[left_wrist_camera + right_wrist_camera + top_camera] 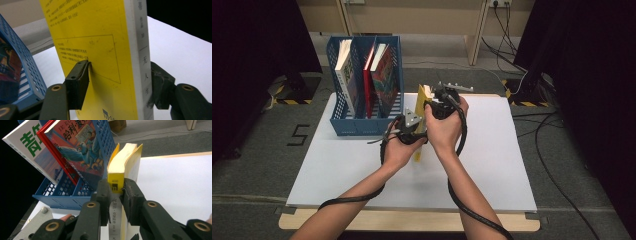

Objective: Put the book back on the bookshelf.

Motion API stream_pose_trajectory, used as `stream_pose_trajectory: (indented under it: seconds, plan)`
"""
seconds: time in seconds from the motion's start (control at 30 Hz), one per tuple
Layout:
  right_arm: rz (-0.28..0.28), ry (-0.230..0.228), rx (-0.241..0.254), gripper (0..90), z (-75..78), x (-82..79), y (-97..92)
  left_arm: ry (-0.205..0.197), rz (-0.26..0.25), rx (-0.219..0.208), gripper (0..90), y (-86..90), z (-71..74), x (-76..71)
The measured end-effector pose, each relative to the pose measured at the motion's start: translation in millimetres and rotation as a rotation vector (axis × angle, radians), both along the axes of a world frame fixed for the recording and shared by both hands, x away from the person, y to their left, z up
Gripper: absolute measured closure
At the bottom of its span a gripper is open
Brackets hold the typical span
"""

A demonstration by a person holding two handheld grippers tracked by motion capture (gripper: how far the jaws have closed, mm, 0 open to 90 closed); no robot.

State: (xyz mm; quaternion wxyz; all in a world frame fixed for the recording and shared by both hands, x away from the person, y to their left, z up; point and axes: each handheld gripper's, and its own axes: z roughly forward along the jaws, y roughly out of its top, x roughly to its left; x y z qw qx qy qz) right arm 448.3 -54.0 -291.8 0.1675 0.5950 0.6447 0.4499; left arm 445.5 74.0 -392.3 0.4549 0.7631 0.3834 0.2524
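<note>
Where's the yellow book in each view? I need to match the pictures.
High view: yellow book upright at table centre, between both hands.
Left gripper view: centre, yellow cover and white spine between the jaws.
Right gripper view: centre, spine clamped, pages fanned above.
Shared landmark: blue file rack, left of the book.

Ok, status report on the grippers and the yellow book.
Right gripper shut on yellow book, upright. Left gripper open around it. Blue file rack close beside.
</note>
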Motion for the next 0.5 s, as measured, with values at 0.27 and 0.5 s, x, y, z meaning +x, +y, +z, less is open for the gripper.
stream_pose_trajectory:
  seconds: [0.27, 0.5]
  plan:
    - [0.022, -0.012, -0.019, 76.0, 0.5, -5.4, 9.7, 0.006, 0.035, 0.006, 46.6, 2.7, -3.2, -6.9]
    - [0.045, -0.012, -0.019, 75.4, 1.2, -9.3, 17.2, -0.007, 0.072, 0.018, 51.9, 5.7, -5.0, -14.2]
